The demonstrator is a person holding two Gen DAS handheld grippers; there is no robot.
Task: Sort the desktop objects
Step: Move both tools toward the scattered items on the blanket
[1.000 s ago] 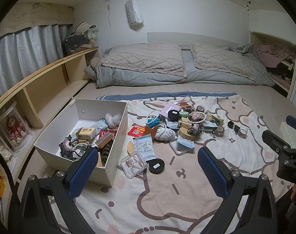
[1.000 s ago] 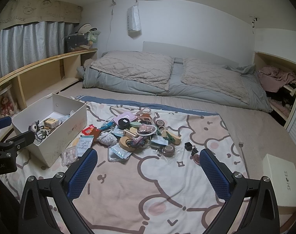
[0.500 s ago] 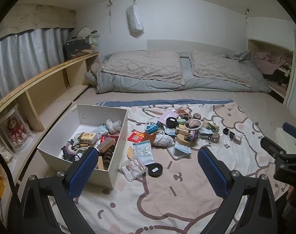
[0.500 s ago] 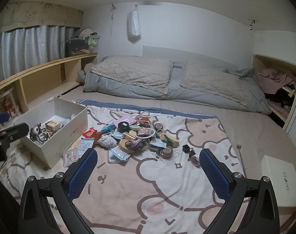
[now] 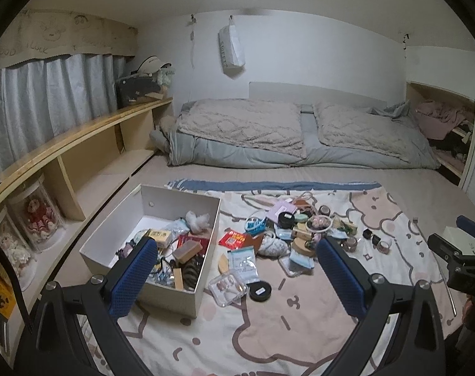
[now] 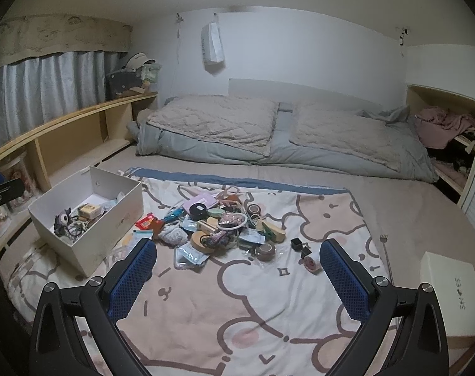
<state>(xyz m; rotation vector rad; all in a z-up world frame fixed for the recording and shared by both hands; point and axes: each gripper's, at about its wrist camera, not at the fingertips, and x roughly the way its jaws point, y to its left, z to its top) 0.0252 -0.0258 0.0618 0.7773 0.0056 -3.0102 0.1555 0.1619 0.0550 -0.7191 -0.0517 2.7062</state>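
In the left wrist view, the left gripper (image 5: 236, 277) is seen spread wide and empty above the patterned blanket (image 5: 300, 322), with the white box (image 5: 187, 296) just ahead to its left and the black round tin (image 5: 260, 291) lying almost straight ahead between the fingers, so this hand is judged the nearer for the box side; "SWEET" can be read on the hanging bag (image 5: 232, 50). In the right wrist view, the right gripper (image 6: 237, 277) is likewise shown open and holding nothing, the pile of small items (image 6: 225, 227) lying ahead and slightly left, and "SHOES" is printed on the box lid (image 6: 450, 291) at the right.

free: bare blanket (image 6: 237, 307) in front | obstacles: white box (image 6: 112, 228) left, clutter pile (image 6: 225, 228) centre
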